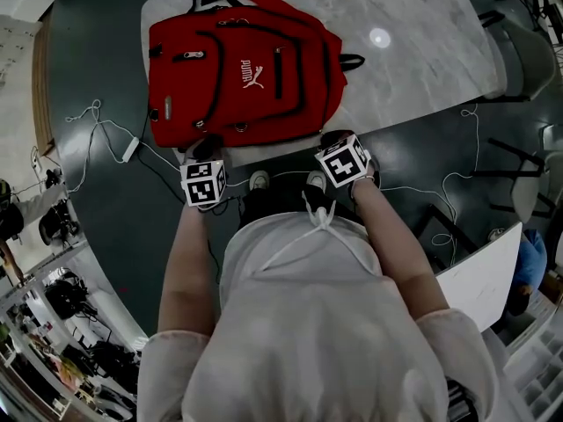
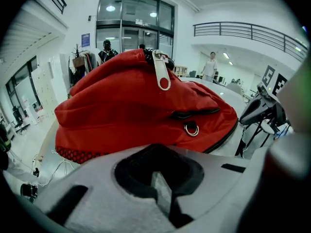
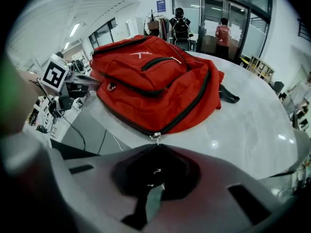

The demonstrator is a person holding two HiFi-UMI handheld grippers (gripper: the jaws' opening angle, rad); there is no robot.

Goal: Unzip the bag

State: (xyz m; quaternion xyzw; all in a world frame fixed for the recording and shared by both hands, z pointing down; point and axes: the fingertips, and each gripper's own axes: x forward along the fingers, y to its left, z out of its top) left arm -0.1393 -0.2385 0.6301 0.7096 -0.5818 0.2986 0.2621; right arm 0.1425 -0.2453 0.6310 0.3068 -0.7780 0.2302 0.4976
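A red fabric backpack (image 1: pixel 237 69) with black zip tracks lies flat on the pale marble table (image 1: pixel 422 51), at about 11 o'clock from the person and close to the near edge.

The left gripper (image 1: pixel 206 148) sits at the bag's 7 o'clock corner. In its own view the fingers (image 2: pixel 146 152) are clenched together with nothing between them, and the bag bulges just beyond them. A large silver zip tab (image 2: pixel 162 72) stands on top of the bag at 12 o'clock, untouched.

The right gripper (image 1: pixel 338 139) is at the bag's 5 o'clock corner. In its view the fingers (image 3: pixel 141 152) are pressed together right under the small metal zip pull (image 3: pixel 155 137) at the end of the long black main zip (image 3: pixel 189 106), and they appear to be pinching the pull's dangling tab.

Every zip track that shows looks fully closed, so the unzipping itself has not started. What seems done is the approach and the grip on the pull. Left to do: draw that pull along the track, probably with the left gripper steadying the bag.
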